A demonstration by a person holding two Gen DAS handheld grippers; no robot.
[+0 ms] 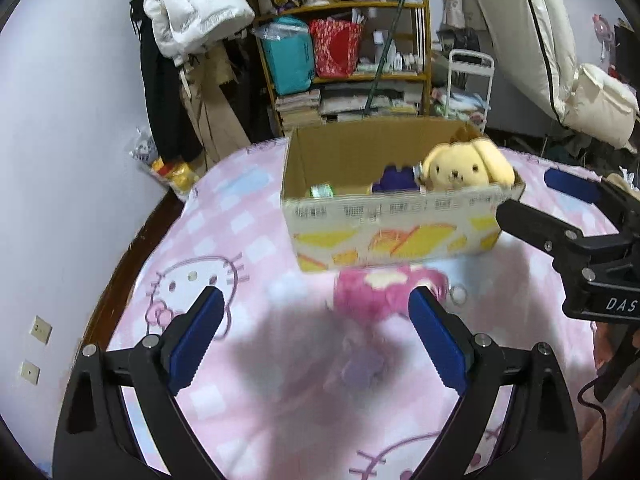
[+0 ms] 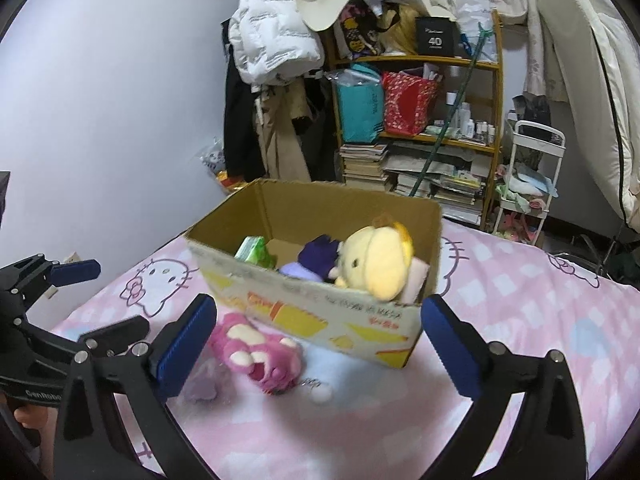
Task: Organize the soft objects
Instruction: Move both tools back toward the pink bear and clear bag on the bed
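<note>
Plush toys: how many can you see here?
2. A yellow plush dog sits in the cardboard box, at its right end; a pink plush bear lies on the bedsheet before the box. More may be hidden inside.

A: What's the box [image 2: 320, 320] made of?

B: Plain brown cardboard, matt, with a printed paper-like face in yellow and orange. The ribbing of the board shows on the inner walls.

A: And the toys?

B: The yellow dog [image 2: 376, 264] is short, soft plush. The pink bear [image 2: 256, 356] looks fuzzier, a longer pile.

A: The bed cover [image 2: 520, 320]?

B: Soft printed cloth, matt, pink checks.

A: The tongs?

B: The left tongs [image 1: 316, 312] and right tongs [image 2: 320, 320] are matt black plastic with ridged blue pads [image 2: 188, 344] and shiny metal screws [image 2: 496, 347].

A: The shelf [image 2: 420, 60]?

B: Varnished wood, slightly glossy.
</note>
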